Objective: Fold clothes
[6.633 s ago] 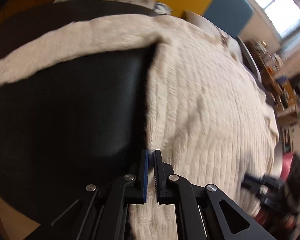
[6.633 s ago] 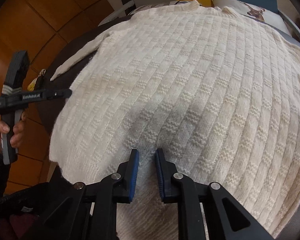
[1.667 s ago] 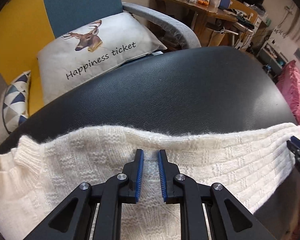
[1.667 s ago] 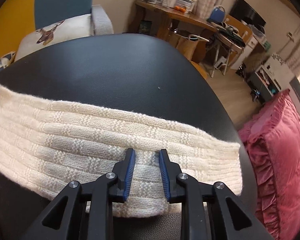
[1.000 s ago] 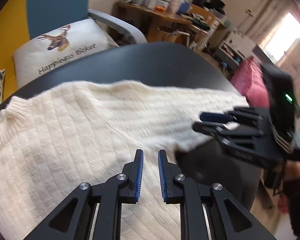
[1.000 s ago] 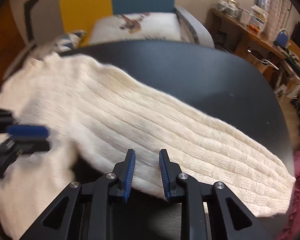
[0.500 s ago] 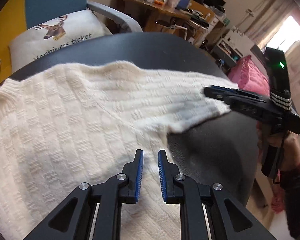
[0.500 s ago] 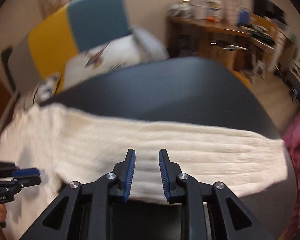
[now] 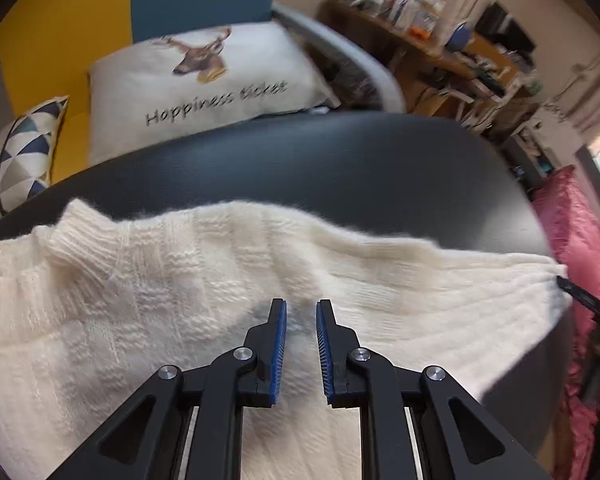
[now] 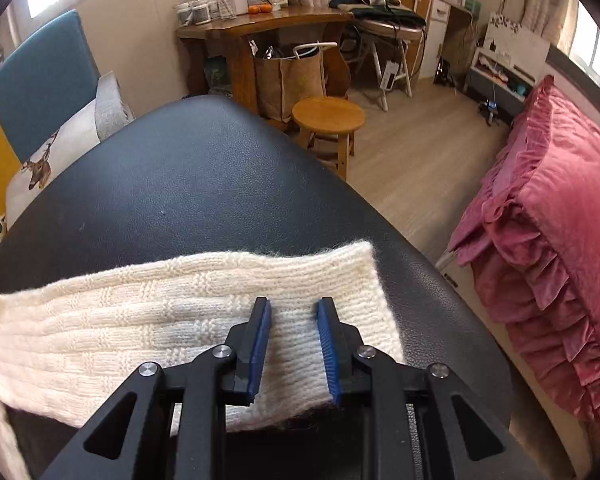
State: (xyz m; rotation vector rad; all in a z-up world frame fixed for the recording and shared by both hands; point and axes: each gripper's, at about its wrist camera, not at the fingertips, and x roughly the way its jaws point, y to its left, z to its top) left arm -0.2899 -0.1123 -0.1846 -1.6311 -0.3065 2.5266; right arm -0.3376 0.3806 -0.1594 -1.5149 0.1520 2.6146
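The left wrist view shows the cream knitted sweater collar under the empty, parted left gripper, whereas the right wrist view shows its sleeve cuff under the empty, wider-parted right gripper on the black leather table.

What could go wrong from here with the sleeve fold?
The right gripper stands open over the sleeve cuff, near the black table's edge; a poor grab could drag it off. The left gripper, open over the sweater shoulder, pins nothing, so the body may bunch.
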